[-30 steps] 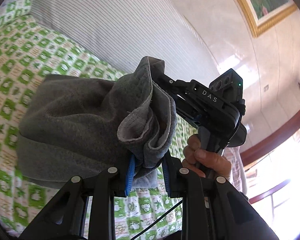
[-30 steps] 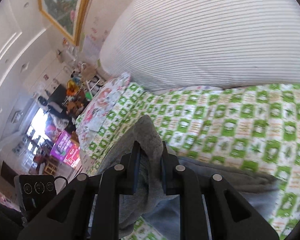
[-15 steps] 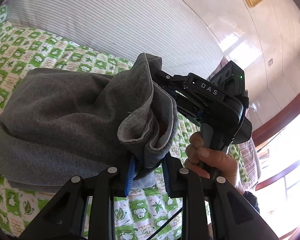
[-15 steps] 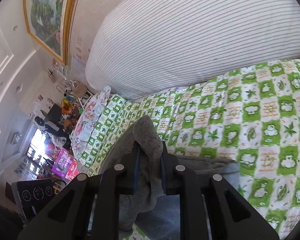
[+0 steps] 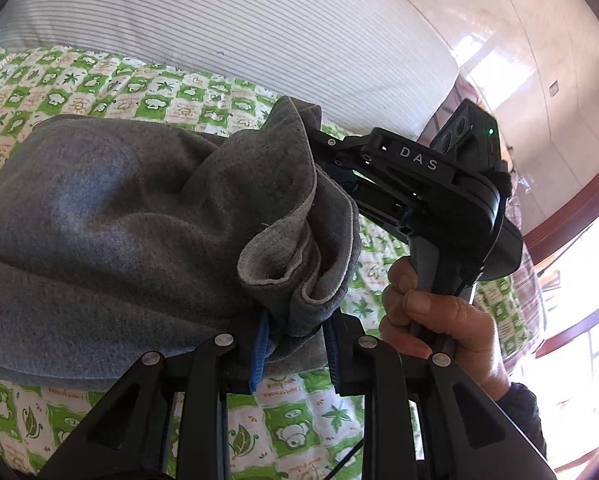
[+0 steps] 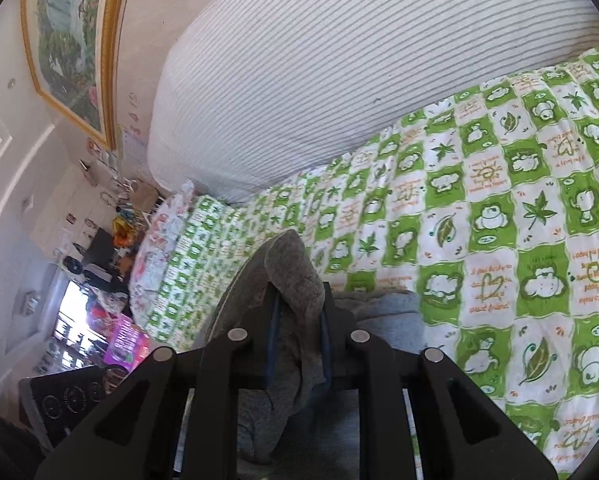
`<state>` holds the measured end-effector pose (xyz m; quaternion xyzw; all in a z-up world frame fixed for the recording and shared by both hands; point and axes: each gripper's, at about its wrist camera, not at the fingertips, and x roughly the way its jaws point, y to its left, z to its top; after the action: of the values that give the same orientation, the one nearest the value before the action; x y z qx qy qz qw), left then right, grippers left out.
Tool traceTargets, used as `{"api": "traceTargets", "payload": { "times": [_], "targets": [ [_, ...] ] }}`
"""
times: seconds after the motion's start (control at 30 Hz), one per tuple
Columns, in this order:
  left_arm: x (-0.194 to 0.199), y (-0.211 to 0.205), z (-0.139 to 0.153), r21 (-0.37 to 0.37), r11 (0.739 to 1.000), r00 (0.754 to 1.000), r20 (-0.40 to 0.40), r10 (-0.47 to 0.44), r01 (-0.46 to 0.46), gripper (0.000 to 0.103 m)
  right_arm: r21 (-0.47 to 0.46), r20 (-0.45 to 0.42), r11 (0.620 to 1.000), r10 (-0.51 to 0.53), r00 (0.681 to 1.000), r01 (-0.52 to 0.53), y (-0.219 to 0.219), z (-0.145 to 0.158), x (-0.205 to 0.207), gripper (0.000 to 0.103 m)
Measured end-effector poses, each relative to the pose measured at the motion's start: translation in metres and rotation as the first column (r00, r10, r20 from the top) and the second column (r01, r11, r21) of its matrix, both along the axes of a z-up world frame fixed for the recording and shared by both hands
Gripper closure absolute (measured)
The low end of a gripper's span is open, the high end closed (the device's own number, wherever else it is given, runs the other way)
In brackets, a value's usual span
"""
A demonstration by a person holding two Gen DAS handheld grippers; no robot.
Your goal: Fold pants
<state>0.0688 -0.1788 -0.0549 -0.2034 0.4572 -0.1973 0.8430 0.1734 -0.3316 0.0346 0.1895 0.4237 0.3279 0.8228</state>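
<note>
The bed (image 5: 111, 80), spread with a green-and-white checked sheet printed with leaves and cartoon animals, fills more of both views than it did a second ago. The squares look bigger, and the right wrist view now runs far out across the sheet where before it took in mostly the room. The big striped white bolster (image 6: 359, 60) lies along the far edge of the bed. It sits higher in both views than before.

The grey sweatpants (image 5: 111, 232) are bunched into a thick bundle hanging between the two tools. In the left wrist view the bundle now spreads wider and lower over the sheet than a second ago, with its far edge against the checked pattern. Whether it rests on the bed there I cannot tell. One end shows a folded hem with its paler inner side curling outward.

The framed painting (image 6: 71, 40) has slid to the upper left corner of the right wrist view, and in the left wrist view only a sliver of its gold frame remains at the top.

The left tool (image 5: 295, 344) is nearly closed, its blue-edged fingers pinching the hem end of the sweatpants, as before. The right tool (image 6: 299, 340) is likewise narrowly closed on a fold of the grey cloth, its grip unchanged.

The right hand (image 5: 439, 320) wraps the right tool's handle, nearer the lens than earlier.
</note>
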Motion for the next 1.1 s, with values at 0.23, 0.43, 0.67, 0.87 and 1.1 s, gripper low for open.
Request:
{"api": "traceTargets", "payload": {
  "times": [0.23, 0.43, 0.67, 0.87, 1.1],
  "targets": [
    [-0.005, 0.0, -0.003, -0.011, 1.0, 0.999, -0.029, -0.029, 0.029, 0.047, -0.021, -0.013, 0.993, -0.119, 0.993, 0.119, -0.022, 0.003, -0.011, 0.046],
    [-0.036, 0.025, 0.014, -0.041, 0.997, 0.997, -0.021, -0.069, 0.068, 0.037, -0.017, 0.032, 0.969, -0.245, 0.969, 0.245, -0.05, 0.025, -0.047, 0.043],
    [-0.06, 0.092, 0.024, -0.007, 1.0, 1.0, 0.02, -0.025, 0.025, 0.034, -0.092, 0.116, 0.957, -0.263, 0.958, 0.274, -0.036, 0.046, -0.096, 0.043],
    [-0.059, 0.165, 0.006, 0.01, 0.994, 0.994, -0.018, 0.11, -0.11, 0.034, -0.239, 0.179, 0.94, -0.205, 0.962, 0.244, 0.006, 0.057, -0.13, 0.041],
    [-0.038, 0.209, -0.03, -0.012, 0.981, 0.973, -0.133, 0.191, -0.195, 0.034, -0.426, 0.139, 0.881, -0.159, 0.978, 0.204, 0.047, 0.026, -0.126, 0.04]
  ]
}}
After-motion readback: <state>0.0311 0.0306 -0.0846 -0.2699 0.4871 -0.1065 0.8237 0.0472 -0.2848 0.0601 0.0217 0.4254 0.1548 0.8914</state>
